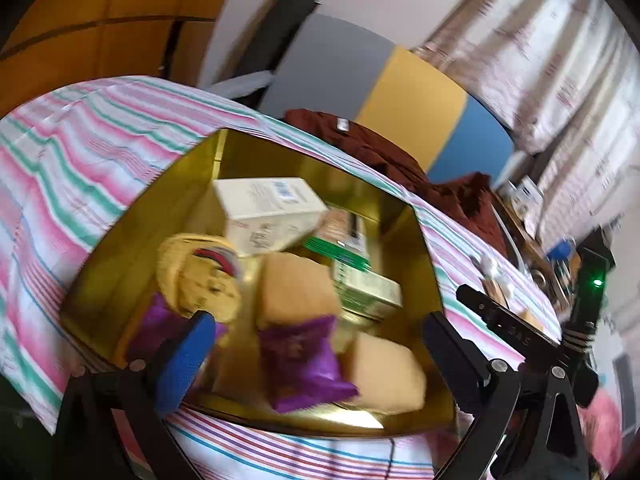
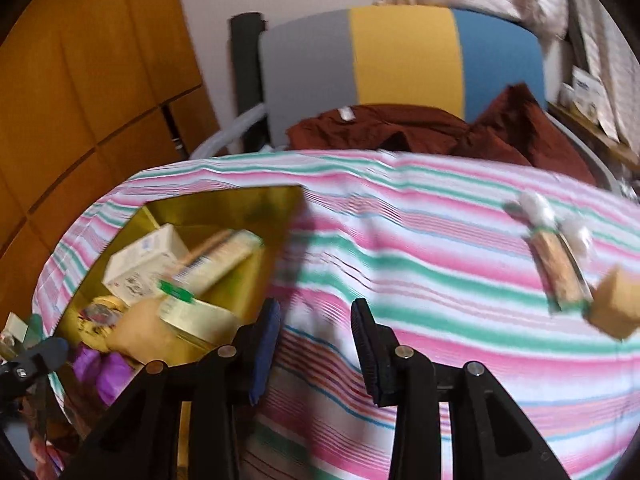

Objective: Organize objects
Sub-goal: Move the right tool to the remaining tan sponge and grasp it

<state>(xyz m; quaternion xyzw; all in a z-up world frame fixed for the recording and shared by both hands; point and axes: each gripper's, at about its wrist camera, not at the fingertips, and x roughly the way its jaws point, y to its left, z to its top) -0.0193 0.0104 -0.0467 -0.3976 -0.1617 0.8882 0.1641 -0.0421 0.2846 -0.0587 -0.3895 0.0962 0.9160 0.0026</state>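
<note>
A gold box sits on the striped cloth and holds a white carton, a green-and-white carton, tan blocks, a purple packet and a yellow round packet. My left gripper is open and empty, hovering over the box's near side. The box also shows at the left of the right wrist view. My right gripper is open and empty above the cloth, just right of the box. A tan block and a brown bar lie on the cloth at the right.
The striped cloth covers the table. A dark red garment lies behind it before a grey, yellow and blue panel. Wooden cupboards stand at the left. The right gripper's body shows at the left wrist view's right.
</note>
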